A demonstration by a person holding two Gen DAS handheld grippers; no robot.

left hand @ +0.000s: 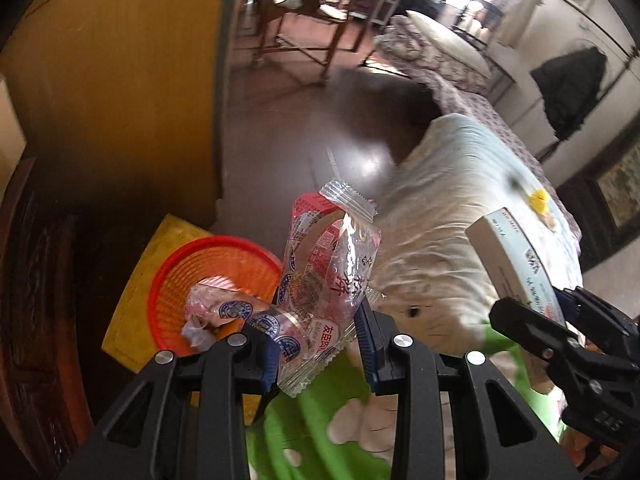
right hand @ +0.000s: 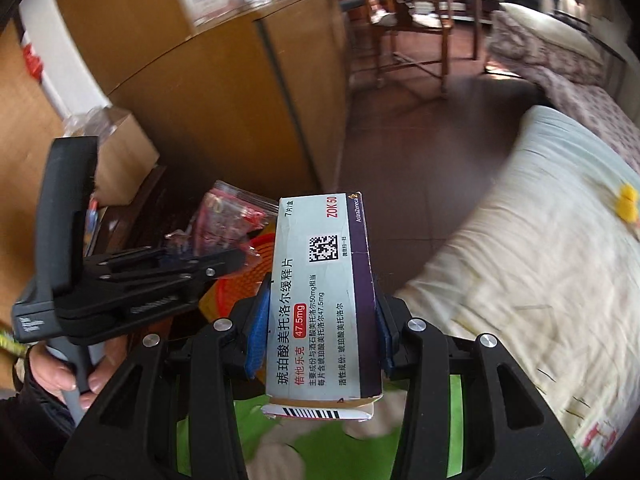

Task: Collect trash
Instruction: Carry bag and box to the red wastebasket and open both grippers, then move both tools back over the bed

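My left gripper (left hand: 318, 340) is shut on a clear snack wrapper (left hand: 324, 276) with red print, held just right of a red mesh basket (left hand: 208, 256) that has crumpled wrappers (left hand: 224, 312) inside. My right gripper (right hand: 320, 328) is shut on a white and purple medicine box (right hand: 324, 296), which stands upright between the blue pads. In the left wrist view the right gripper (left hand: 560, 320) and its medicine box (left hand: 516, 264) show at the right edge. In the right wrist view the left gripper (right hand: 236, 260) with the snack wrapper (right hand: 228, 216) is over the red basket (right hand: 240, 276).
The basket sits on a yellow board (left hand: 132, 304) beside dark carved furniture (left hand: 36, 300). A cream quilt (right hand: 540, 272) with a yellow toy (right hand: 628, 200) covers the bed on the right. Green fabric (left hand: 316, 420) lies below. A tall wooden cabinet (right hand: 224, 100) stands behind. A hand (right hand: 60, 376) holds the left gripper's handle.
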